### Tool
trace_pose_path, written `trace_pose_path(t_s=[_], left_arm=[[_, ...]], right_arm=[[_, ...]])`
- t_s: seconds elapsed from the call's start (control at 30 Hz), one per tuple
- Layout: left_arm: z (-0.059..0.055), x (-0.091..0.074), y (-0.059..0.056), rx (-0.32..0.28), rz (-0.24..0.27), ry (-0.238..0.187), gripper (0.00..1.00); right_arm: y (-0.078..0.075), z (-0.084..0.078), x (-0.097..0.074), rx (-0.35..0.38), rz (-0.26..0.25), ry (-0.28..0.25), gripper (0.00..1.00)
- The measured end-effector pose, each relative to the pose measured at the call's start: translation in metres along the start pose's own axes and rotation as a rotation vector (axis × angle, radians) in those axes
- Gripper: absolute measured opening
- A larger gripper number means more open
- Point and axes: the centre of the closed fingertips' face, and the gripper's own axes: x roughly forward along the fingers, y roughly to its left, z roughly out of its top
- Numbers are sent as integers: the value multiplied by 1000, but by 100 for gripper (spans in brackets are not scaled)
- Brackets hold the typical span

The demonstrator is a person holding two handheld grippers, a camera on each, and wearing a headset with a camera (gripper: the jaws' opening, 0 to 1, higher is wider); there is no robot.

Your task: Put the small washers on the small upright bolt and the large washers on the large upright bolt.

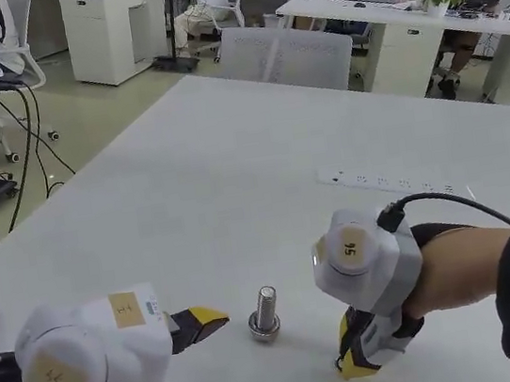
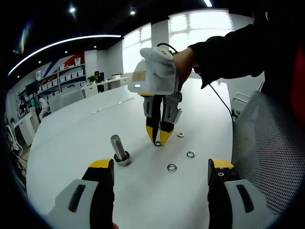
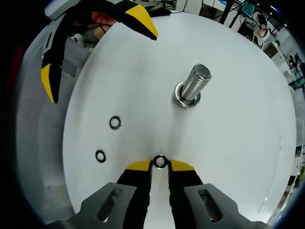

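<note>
My right tongs [image 3: 160, 166] point down at the white table [image 1: 234, 175] with the jaws drawn in to a narrow slot. One small washer [image 3: 160, 161] is pinched between the yellow tips, lying flat on the tabletop. My left tongs [image 2: 160, 164] are spread wide and hold nothing; the two tips stand well apart with bare table between them.

I count one upright bolt [image 3: 193, 86], threaded end up. In the right gripper view it stands ahead of the right tongs and off to the right of their jaws. Seen from the left tongs, it is just ahead of the left jaw. A metal ring sits around its foot — whether that is a washer or the bolt's own head I cannot tell.

In the left gripper view I count three loose washers [image 2: 190, 154] besides the pinched one. One lies just beside the right tongs' tips, and two lie nearer, between those tips and my left tongs' open jaws. In the right gripper view I count two loose ones — both to the left of the right jaws, toward the left tongs.
</note>
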Motion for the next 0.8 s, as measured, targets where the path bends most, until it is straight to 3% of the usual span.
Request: trace_pose_path(t_s=[0.5,0.8], left_arm=[[5,1,-1,19,-16,2,80],[5,4,-2,25,-30,4,80]], right_arm=[[5,-1,-2,12,2,4,14],[4,-2,-15,22,-19,-8,14]])
